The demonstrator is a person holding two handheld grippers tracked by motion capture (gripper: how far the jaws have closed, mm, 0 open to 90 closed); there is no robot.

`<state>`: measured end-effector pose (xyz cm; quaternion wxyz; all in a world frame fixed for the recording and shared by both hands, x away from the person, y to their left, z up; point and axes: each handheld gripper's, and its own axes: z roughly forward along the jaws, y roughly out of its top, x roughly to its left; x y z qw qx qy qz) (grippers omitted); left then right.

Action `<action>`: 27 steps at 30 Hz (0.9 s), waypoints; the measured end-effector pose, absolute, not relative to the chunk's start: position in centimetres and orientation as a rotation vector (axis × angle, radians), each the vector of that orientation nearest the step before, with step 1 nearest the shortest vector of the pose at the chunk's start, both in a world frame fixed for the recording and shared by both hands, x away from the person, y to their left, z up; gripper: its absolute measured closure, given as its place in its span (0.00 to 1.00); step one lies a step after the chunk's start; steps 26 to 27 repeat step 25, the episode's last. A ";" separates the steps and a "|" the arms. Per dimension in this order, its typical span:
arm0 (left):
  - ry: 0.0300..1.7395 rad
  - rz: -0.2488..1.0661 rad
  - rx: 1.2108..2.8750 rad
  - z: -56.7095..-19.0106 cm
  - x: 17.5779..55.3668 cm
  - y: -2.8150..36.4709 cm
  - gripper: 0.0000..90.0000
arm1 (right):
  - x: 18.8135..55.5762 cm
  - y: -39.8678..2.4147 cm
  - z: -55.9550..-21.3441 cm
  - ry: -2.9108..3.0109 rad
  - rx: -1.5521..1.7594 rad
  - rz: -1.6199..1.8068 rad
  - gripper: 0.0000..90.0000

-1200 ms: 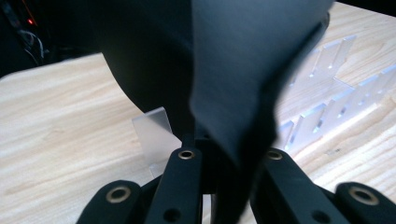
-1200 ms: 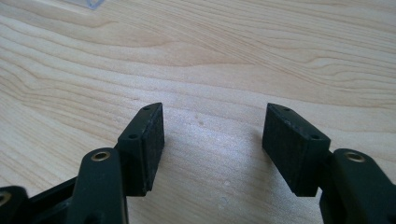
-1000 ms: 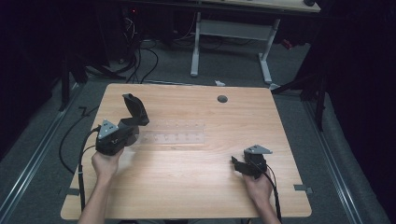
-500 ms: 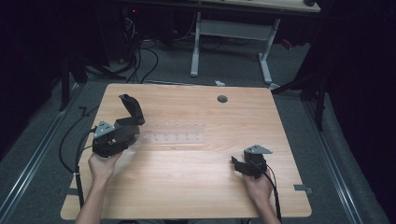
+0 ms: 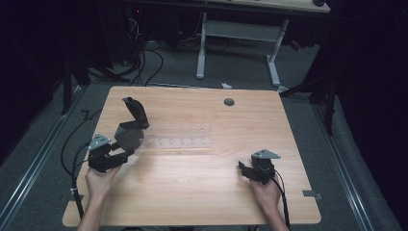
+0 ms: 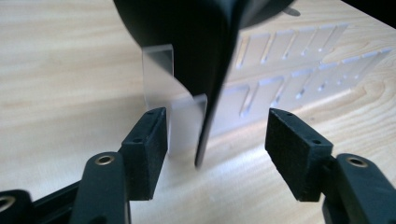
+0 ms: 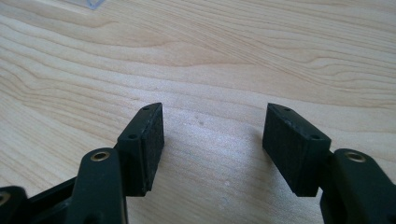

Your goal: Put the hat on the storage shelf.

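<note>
Fingers [image 6: 147, 140] of left gripper [image 5: 117, 156] spread, just opened, black folded flap [image 5: 131, 126] loose between them | flap props on clear slotted rack [image 5: 178, 141], released to stand | right gripper [image 5: 246, 170] agape, idle on table [image 5: 202, 192]

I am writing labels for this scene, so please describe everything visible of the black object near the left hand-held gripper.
The black object is dark, matte and thin-walled, probably plastic, with a curved, bent shape. It stands up on the wooden table at the left end of a clear slotted rack. Its thin lower edge hangs between the open pads, apparently untouched.
</note>
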<state>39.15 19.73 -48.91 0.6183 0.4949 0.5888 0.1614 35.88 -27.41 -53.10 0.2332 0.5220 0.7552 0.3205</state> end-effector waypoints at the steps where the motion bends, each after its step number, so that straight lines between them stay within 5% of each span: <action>1: 1.366 0.372 1.144 -49.4 38.8 19.7 0.43 | 35.9 -27.4 -53.1 2.075 1.433 0.880 0.43; 16: 1.458 0.465 1.285 -54.4 37.0 18.1 0.39 | 35.9 -27.4 -53.1 2.075 1.433 0.880 0.43; 27: 1.447 0.530 1.303 -54.7 36.9 17.5 0.37 | 35.9 -27.4 -53.1 2.074 1.434 0.880 0.43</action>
